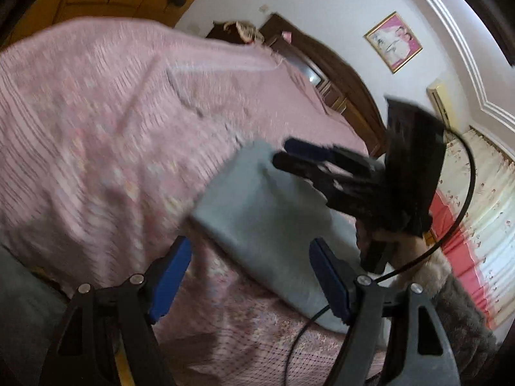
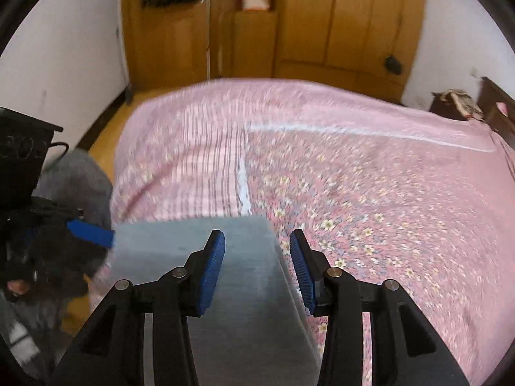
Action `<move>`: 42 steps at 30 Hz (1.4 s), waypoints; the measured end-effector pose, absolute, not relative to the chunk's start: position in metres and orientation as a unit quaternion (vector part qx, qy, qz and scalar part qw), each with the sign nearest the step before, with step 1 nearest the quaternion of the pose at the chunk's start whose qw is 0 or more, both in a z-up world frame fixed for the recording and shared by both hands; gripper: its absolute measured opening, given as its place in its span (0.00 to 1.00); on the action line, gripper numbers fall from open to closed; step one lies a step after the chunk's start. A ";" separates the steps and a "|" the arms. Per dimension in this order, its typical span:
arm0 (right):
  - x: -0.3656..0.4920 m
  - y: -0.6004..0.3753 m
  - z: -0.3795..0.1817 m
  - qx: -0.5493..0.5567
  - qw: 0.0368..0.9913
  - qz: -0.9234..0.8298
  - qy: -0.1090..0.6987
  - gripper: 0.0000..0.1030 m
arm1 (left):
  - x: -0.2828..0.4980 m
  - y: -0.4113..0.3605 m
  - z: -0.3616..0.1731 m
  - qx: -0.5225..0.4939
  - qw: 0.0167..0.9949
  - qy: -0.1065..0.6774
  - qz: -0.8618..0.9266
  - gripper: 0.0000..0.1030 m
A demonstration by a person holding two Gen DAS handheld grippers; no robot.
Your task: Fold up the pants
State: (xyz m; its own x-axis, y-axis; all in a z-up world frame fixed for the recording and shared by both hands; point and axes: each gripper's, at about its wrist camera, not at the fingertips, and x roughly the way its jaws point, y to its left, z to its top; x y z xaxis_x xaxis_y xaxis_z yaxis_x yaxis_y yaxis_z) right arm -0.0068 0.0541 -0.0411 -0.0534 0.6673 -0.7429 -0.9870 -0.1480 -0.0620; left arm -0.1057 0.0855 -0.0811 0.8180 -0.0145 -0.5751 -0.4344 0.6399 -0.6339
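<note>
Both my hand-held grippers spread, empty: left (image 1: 249, 276), right (image 2: 257, 271). Folded pants (image 2: 225, 289) lie at the bed (image 2: 354, 177) near edge, directly under the right one, long axis toward me.

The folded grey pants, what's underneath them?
The grey pants lie on a pink floral bedspread, which shows all around them. Whatever sits directly beneath the fabric is covered. Both grippers, left and right, hover open above.

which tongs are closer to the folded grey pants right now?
Right. The right tongs hang open directly over the grey pants; the left tongs, also open, sit at the pants' edge.
</note>
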 end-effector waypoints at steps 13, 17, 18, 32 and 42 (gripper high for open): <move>-0.022 0.020 -0.037 -0.319 0.603 0.710 0.173 0.12 | -0.113 0.090 -0.090 -0.415 0.872 0.212 0.152 0.43; -0.030 0.018 -0.039 -0.347 0.615 0.693 0.148 0.12 | -0.112 0.090 -0.090 -0.402 0.872 0.223 0.169 0.43; -0.033 0.017 -0.040 -0.357 0.616 0.688 0.140 0.12 | -0.113 0.090 -0.091 -0.403 0.871 0.222 0.170 0.43; -0.065 0.021 -0.063 -0.469 0.639 0.609 0.031 0.12 | -0.122 0.098 -0.101 -0.421 0.865 0.224 0.159 0.43; -0.083 0.024 -0.083 -0.529 0.640 0.552 -0.077 0.12 | -0.115 0.094 -0.108 -0.419 0.863 0.237 0.156 0.43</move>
